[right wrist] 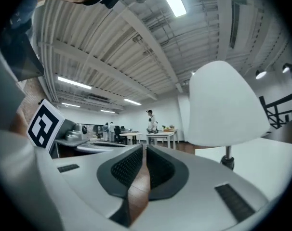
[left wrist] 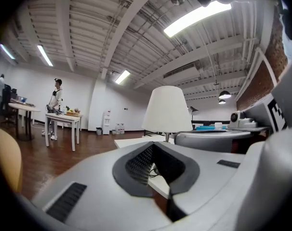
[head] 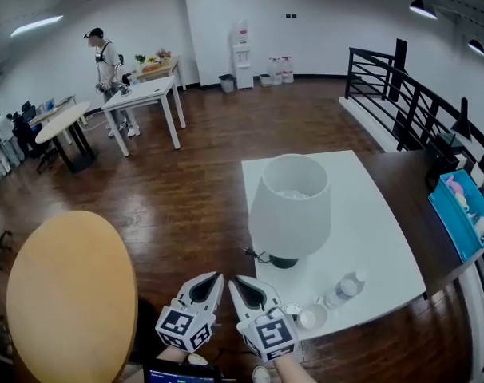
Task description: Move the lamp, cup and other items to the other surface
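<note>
My left claw (head: pixel 216 278) is matt grey plastic; the white lamp shade (head: pixel 290 206) looks matt, the dark wooden floor (head: pixel 202 174) glossy.

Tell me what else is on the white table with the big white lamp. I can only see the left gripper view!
Observer: A small white cup stands near the front edge of the square white table, close to the right tool.
Operator: Is there anything more?
Observer: Yes, a clear plastic bottle lies on its side just beyond the cup.
Operator: Is the other tool holding something?
Observer: No. In the right gripper view, the right tool is shut and there's nothing between its jaws.
</note>
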The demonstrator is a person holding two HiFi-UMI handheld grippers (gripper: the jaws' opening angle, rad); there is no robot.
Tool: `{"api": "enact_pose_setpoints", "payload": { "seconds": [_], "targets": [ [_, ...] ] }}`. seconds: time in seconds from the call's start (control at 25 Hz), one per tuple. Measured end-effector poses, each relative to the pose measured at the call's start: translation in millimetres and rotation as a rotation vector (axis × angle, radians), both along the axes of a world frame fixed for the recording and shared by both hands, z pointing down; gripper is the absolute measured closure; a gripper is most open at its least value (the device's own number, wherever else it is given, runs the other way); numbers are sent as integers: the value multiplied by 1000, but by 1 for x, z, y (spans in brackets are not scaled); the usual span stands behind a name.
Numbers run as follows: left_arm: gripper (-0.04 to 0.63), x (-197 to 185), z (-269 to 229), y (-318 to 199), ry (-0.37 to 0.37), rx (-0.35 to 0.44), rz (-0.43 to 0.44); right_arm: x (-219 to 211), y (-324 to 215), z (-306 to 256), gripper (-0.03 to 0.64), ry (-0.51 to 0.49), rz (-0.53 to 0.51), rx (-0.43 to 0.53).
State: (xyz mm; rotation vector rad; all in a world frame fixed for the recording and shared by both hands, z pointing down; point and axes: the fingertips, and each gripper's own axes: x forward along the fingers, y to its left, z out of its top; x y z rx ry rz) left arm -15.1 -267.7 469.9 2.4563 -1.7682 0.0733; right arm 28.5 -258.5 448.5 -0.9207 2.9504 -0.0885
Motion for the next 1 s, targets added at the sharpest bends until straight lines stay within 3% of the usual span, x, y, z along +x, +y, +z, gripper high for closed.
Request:
{"api": "enact_pose_setpoints", "payload": {
  "seconds": [0.24, 0.56, 1.0],
  "targets": [
    [583, -18, -14, 23, 20, 34, -87, -27, 19, -16, 617, 22, -136, -2],
    [583, -47, -29, 45, 7, 57, -174, -55, 36, -23, 617, 42, -226, 22],
    [583, -61, -49, 66, -1, 114, -230, -68, 46, -26, 617, 7, -246, 38]
  ]
}}
